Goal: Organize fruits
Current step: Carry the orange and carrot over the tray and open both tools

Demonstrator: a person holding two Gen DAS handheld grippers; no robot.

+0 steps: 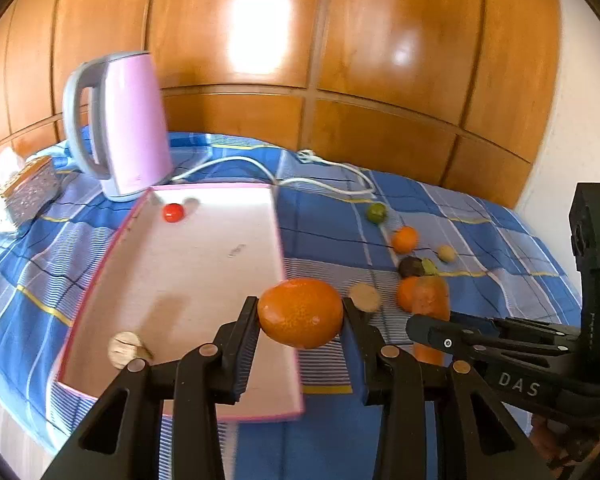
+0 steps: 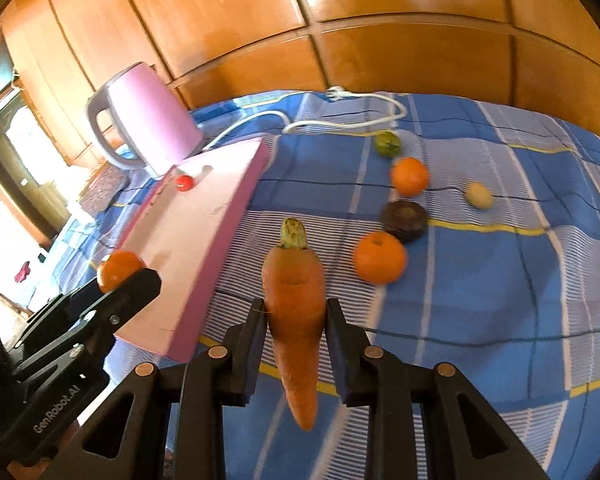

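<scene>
My left gripper point(image 1: 300, 312) is shut on an orange mandarin point(image 1: 300, 312) and holds it over the right edge of the pink tray point(image 1: 204, 264). The tray holds a small red tomato point(image 1: 173, 213) at its far end and a beige garlic-like piece point(image 1: 125, 349) near its front left. My right gripper point(image 2: 295, 308) is shut on a carrot point(image 2: 296, 312), stem end forward, above the blue checked cloth just right of the tray point(image 2: 204, 248). The left gripper with its mandarin point(image 2: 118, 270) shows at the left of the right wrist view.
Loose on the cloth to the right lie two mandarins point(image 2: 380, 257) point(image 2: 410, 175), a dark round fruit point(image 2: 404, 220), a green fruit point(image 2: 387, 143) and a small pale fruit point(image 2: 479, 195). A pink kettle point(image 1: 124, 124) with a white cord point(image 1: 320, 176) stands behind the tray. A tissue box point(image 1: 24, 188) sits far left.
</scene>
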